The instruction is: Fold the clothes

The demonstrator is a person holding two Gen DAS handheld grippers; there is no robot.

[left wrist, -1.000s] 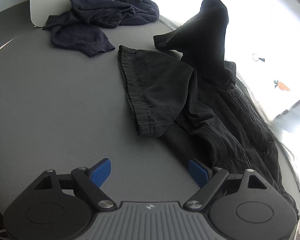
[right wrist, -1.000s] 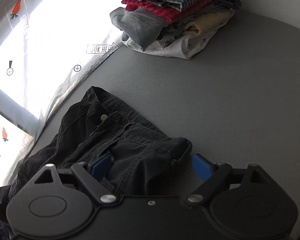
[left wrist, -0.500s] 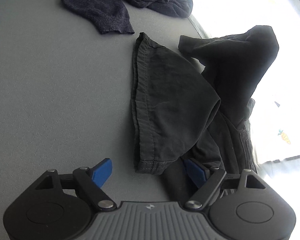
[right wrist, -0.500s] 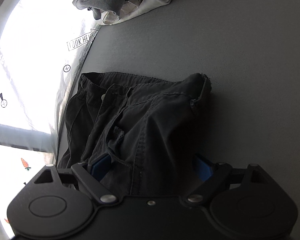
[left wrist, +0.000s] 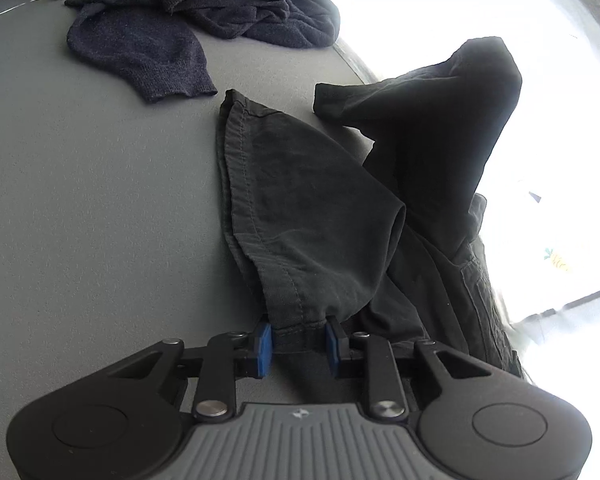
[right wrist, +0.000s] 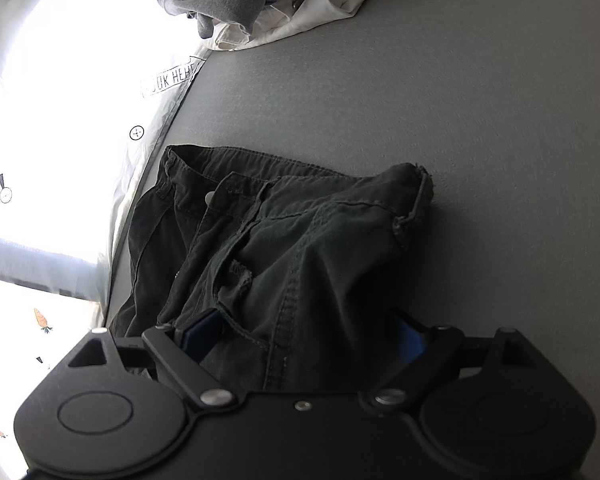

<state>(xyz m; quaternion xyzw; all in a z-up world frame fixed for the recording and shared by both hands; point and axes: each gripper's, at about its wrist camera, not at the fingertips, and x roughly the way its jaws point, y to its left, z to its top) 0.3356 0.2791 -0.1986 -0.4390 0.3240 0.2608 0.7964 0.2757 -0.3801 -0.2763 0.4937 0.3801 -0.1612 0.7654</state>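
Left wrist view. My black trousers (left wrist: 312, 216) lie crumpled on the grey worktop (left wrist: 92, 208) directly ahead of my left tool (left wrist: 298, 340). One trouser leg runs straight away from the tool, its stitched hem end nearest the pads, the double seam showing along its left edge. The other leg (left wrist: 432, 120) rises in a peak ahead and to the right of the tool, its open hem turned toward the left. The fabric is a matte, faded black weave with deep creases. The jaws of my left tool are closing, and the hem of the near leg sits between the blue pads (left wrist: 264, 342), which press against it from both sides. Far ahead and to the left of this tool lies a rumpled navy knit garment (left wrist: 196, 16), well apart from the trousers.

Right wrist view. The waist end of the same trousers (right wrist: 268, 248) lies just ahead of my right tool (right wrist: 304, 336), with the waistband, the fly and a pale button (right wrist: 209, 198) facing up; a bunched corner stands up ahead and to the right. My right tool is spread wide, the cloth lying loosely between its pads without being pinched. Far ahead, a pile of clothes (right wrist: 260, 0) in grey, white and red rests on the worktop.
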